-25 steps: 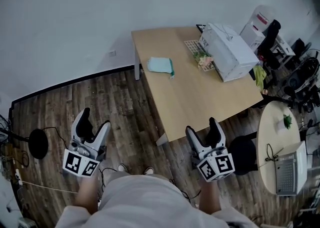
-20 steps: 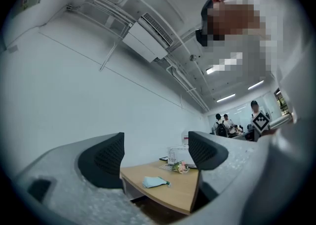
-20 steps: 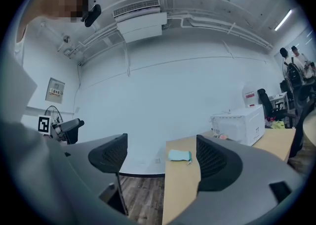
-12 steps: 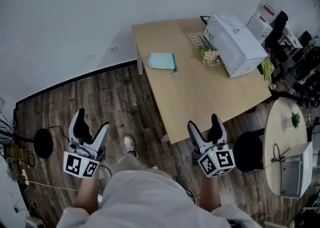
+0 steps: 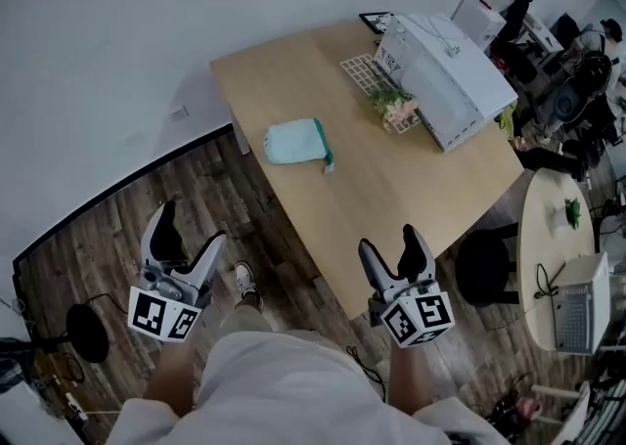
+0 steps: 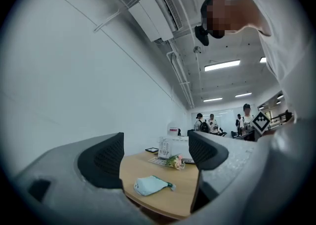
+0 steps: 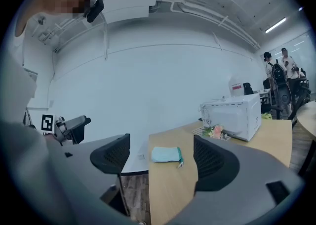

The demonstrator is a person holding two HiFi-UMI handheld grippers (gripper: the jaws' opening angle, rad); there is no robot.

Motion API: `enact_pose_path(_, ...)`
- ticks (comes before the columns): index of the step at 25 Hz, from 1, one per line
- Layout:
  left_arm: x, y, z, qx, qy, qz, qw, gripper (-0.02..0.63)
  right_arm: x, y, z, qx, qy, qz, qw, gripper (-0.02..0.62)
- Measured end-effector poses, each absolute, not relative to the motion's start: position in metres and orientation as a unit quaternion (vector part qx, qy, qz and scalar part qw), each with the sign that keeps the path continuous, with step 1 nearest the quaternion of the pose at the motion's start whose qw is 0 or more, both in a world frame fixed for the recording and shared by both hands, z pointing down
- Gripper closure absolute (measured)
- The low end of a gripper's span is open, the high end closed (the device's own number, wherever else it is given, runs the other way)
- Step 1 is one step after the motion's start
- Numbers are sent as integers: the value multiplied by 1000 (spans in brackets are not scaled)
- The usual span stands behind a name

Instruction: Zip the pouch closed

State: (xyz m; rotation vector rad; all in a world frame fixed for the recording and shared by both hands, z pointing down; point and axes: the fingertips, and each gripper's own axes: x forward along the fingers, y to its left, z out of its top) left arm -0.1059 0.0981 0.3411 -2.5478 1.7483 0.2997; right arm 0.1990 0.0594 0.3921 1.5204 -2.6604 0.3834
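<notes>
A light teal pouch (image 5: 295,142) with a green zipper edge lies flat on the wooden table (image 5: 411,189), towards its far left corner. It also shows far ahead between the jaws in the left gripper view (image 6: 150,185) and the right gripper view (image 7: 165,154). My left gripper (image 5: 191,228) hangs over the wooden floor left of the table, open and empty; its jaws have just been opening. My right gripper (image 5: 389,243) is at the table's near edge, open and empty; its jaws have just been closing a little. Both are well short of the pouch.
A white microwave-like box (image 5: 445,81) and a wire rack with flowers (image 5: 391,106) stand at the table's far right. A black stool (image 5: 486,267) and a round white table with a laptop (image 5: 577,301) are to the right. A black stand base (image 5: 86,333) sits on the floor at left.
The person has stepped towards the table, so the table and pouch now sit closer and further left in the head view. Both grippers moved with the person, still empty.
</notes>
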Motion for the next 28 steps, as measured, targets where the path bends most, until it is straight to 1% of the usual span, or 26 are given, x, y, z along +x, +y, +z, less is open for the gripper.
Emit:
enact_pose_path(3,-134,42,339,-841,533,89,24,199,160,23,398,509,-849,129,51,213)
enact_pose_path(5,-151,11,344,-853,514,88,12,199,140,2,401,526,-837,138,62,222)
enact_pose_path(7,-161,-19,355,-867,490,91,-11,199,125,-16,403,540,-826,147,66,238)
enact_pose_path(9,-159,-50,367,-879,465,99,-41,199,113,-33,412,550,-817,158,69,261)
enact_pose_path(10,-155,-63,370,-882,455,106,-55,199,109,-40,417,552,-814,165,71,262)
enact_pose_path(15,-112,-104,375,-902,414,107,-62,199,126,-67,441,568,-796,196,75,279)
enact_pose_path(18,-101,-128,382,-902,417,90,-67,199,134,-88,474,560,-794,221,84,319)
enact_pose_path(19,-98,-136,381,-901,420,88,-67,199,134,-96,486,554,-796,227,91,344)
enact_pose_path(22,-82,-144,382,-906,413,71,-64,199,133,-105,523,535,-796,258,116,373)
enact_pose_path(28,-67,-163,396,-905,410,68,-90,199,132,-132,593,525,-783,282,178,388)
